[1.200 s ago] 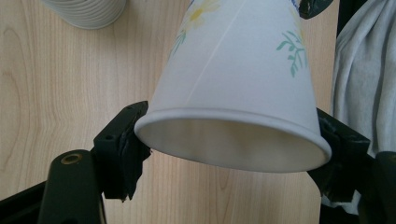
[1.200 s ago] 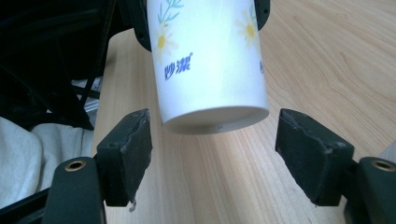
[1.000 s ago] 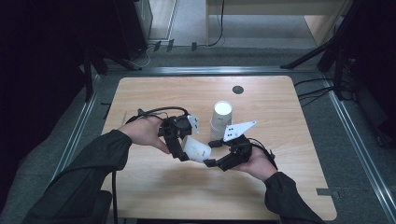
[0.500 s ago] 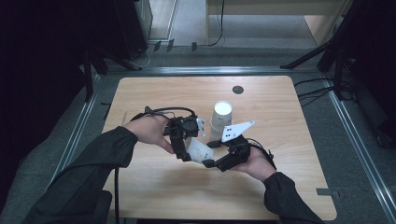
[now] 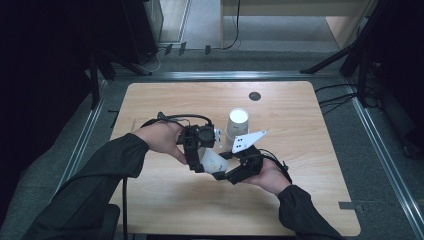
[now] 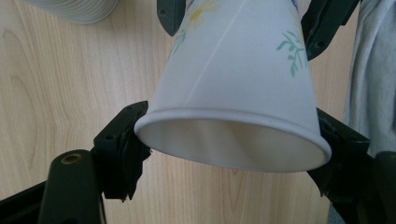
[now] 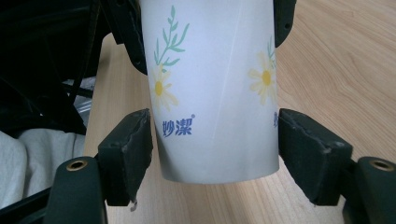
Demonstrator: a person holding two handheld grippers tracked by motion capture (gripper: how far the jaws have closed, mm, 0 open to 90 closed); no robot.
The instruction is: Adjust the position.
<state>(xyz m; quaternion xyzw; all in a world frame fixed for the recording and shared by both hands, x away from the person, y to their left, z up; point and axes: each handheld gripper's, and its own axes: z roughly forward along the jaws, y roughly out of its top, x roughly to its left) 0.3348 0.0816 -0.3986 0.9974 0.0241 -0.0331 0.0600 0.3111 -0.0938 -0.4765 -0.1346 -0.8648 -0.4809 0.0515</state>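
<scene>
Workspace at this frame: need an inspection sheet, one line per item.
Surface: wooden table, with a dark round grommet near its far edge.
Job's things: flowered paper cup held between both grippers above the table, lying on its side; stack of white cups stands upright behind it.
Clutter: nothing seen.
Grippers: left gripper has its fingers at the cup's rim end; right gripper has its fingers at the cup's base end. Both sets press against the cup wall.
Cables: black cable loops from the left gripper across the table.
Surroundings: grey floor, metal rails around the table, dark stands at left and right.
</scene>
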